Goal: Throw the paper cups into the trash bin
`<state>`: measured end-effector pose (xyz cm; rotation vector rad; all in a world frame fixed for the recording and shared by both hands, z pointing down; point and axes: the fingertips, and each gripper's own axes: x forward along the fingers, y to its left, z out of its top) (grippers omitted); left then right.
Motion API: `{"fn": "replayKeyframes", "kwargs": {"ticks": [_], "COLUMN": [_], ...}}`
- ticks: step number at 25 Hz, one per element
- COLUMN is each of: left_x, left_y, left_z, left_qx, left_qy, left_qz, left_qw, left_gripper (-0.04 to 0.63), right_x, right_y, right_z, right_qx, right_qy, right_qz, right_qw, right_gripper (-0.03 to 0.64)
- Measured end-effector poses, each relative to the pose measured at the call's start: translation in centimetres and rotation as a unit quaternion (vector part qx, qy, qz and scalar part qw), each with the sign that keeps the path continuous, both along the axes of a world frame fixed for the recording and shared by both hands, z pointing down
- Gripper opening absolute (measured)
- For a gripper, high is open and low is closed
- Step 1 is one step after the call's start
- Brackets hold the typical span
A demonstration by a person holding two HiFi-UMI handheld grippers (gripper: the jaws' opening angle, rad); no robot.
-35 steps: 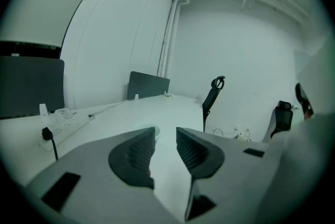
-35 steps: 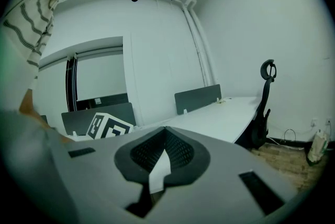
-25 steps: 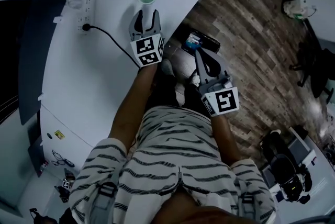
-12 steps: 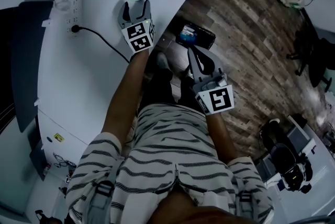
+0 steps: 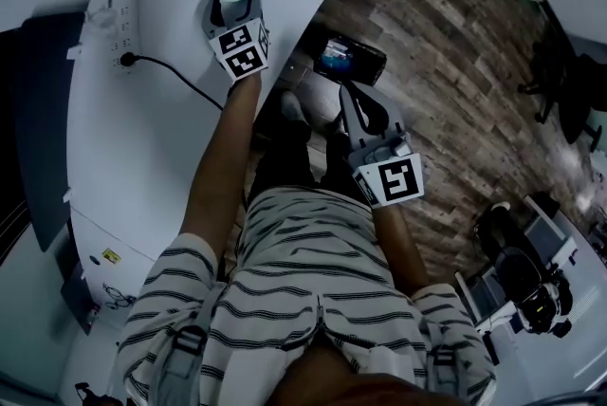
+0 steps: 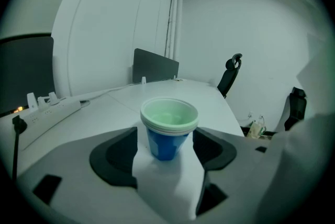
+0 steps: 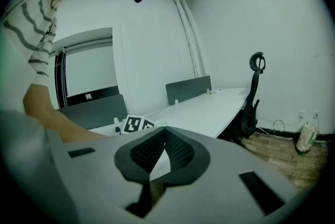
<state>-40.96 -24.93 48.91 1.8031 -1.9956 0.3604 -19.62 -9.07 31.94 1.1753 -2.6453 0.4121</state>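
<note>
The paper cups (image 6: 168, 126), a nested blue stack with white rims, stand upright on the white table (image 5: 152, 129) near its curved edge. They sit between the jaws of the left gripper (image 5: 230, 10), which have just been opening and now stand wide on either side, their pads not pressing the stack. A power strip (image 5: 112, 20) lies to the left. The right gripper (image 7: 162, 136) hangs over the wooden floor (image 5: 446, 44), its jaws closed and empty.
</note>
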Motion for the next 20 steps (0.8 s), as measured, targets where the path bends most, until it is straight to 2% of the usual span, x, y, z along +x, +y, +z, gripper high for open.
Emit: {"fn": "replayKeyframes", "kwargs": {"ticks": [5,7,10,20], "left_x": [-0.2,-0.2,-0.5,-0.1], "left_y": [-0.3,-0.4,-0.6,-0.9], "left_z": [1.1,1.0,0.7,-0.6], "left_qx": [-0.016,-0.013,-0.006,0.007], "left_qy": [-0.014,-0.018,-0.021,-0.019], "left_qz": [0.008,0.012,0.014,0.023], "left_qw": [0.9998,0.9997,0.9997,0.9995], "left_gripper": [0.324,0.321,0.282,0.267], "right_x": [0.2,0.3,0.2,1.3], "right_y": [0.1,0.1,0.1,0.1], "right_z": [0.5,0.3,0.1,-0.2], "right_qx": [-0.002,-0.001,0.003,0.004], "right_qy": [0.01,0.011,0.012,0.008], "right_qz": [0.009,0.012,0.016,0.04], "right_qw": [1.0,1.0,1.0,0.999], "right_gripper": [0.017,0.017,0.017,0.017]}}
